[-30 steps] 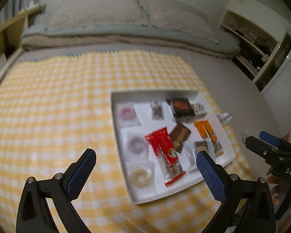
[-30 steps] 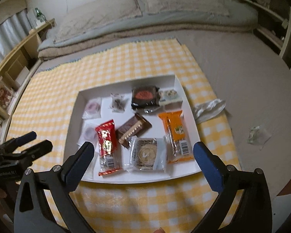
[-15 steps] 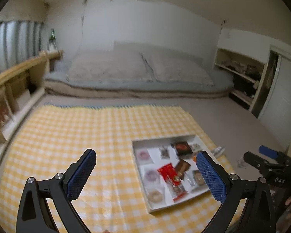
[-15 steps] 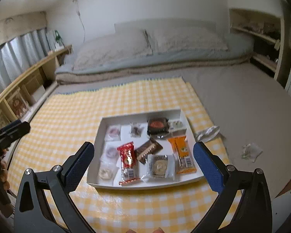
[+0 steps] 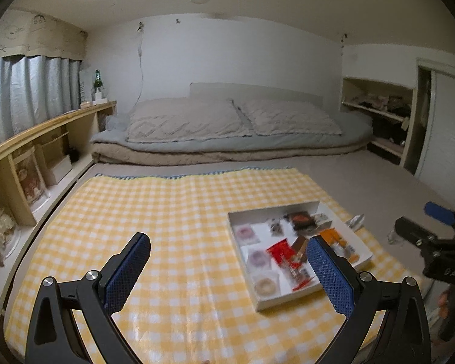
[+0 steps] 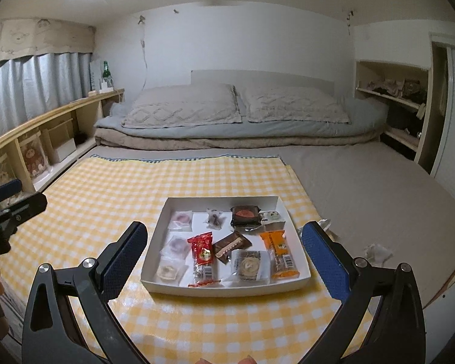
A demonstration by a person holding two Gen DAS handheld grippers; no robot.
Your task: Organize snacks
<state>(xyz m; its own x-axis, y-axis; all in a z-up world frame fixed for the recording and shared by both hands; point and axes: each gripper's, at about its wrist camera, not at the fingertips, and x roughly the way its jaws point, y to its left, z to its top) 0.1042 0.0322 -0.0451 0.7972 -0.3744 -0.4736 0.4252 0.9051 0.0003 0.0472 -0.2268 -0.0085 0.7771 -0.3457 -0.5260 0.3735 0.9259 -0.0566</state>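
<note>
A shallow white tray point(image 6: 227, 288) sits on a yellow checked cloth point(image 6: 106, 188). In it lie a red packet point(image 6: 202, 250), a brown bar point(image 6: 231, 242), an orange packet point(image 6: 279, 253), a round cookie in clear wrap point(image 6: 248, 265), a dark packet point(image 6: 245, 214) and three wrapped rings down the left side point(image 6: 176, 245). My right gripper point(image 6: 224, 227) is open, held above and short of the tray, with nothing in it. My left gripper point(image 5: 227, 238) is open and empty too, left of the tray point(image 5: 288, 301).
Two crumpled wrappers point(image 6: 377, 250) lie on the grey floor right of the cloth. Folded bedding with pillows point(image 6: 233, 112) is at the back, a wooden shelf point(image 6: 45, 121) along the left, open shelves point(image 6: 394, 91) at the right.
Both grippers have lifted back and tilted up from the tray, so it looks smaller and the whole room shows. Both stay open and empty.
</note>
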